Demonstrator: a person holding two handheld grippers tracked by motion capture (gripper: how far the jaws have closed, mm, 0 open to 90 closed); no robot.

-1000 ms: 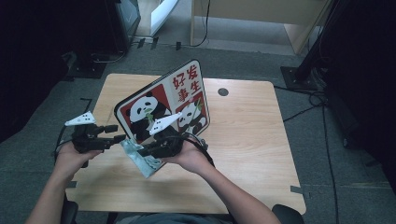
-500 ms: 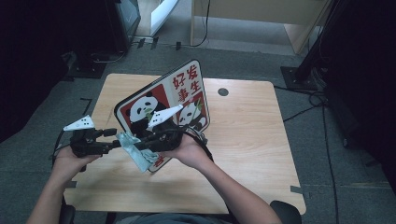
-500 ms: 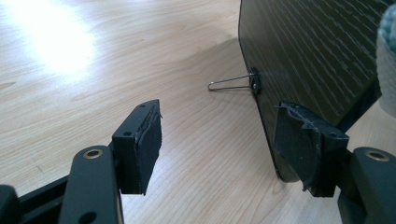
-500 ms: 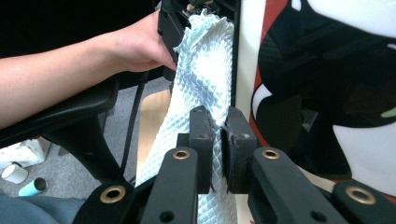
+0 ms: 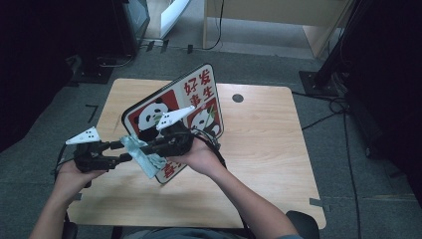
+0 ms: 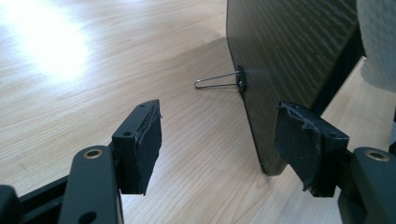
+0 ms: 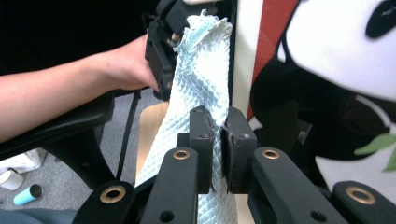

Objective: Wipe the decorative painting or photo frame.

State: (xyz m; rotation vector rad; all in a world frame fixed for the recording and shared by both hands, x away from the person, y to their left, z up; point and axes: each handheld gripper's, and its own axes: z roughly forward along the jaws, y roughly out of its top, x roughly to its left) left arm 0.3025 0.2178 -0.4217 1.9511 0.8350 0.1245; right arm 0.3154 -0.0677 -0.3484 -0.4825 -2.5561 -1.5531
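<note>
I'm mid-wipe on the panda board [image 5: 199, 99]: right gripper [image 7: 219, 140] clamped on the paper towel [image 7: 205, 70], left gripper [image 6: 217, 140] jaws apart straddling the board's edge; next, press and drag

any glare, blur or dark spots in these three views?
High view: surroundings nearly black, table evenly lit and sharp. Left gripper view: blown-out glare patch on the wood at top left, the board shows its dark back and casts a soft shadow. Right gripper view: cloth and right tongs crisp, dark background, panda print slightly soft.
</note>
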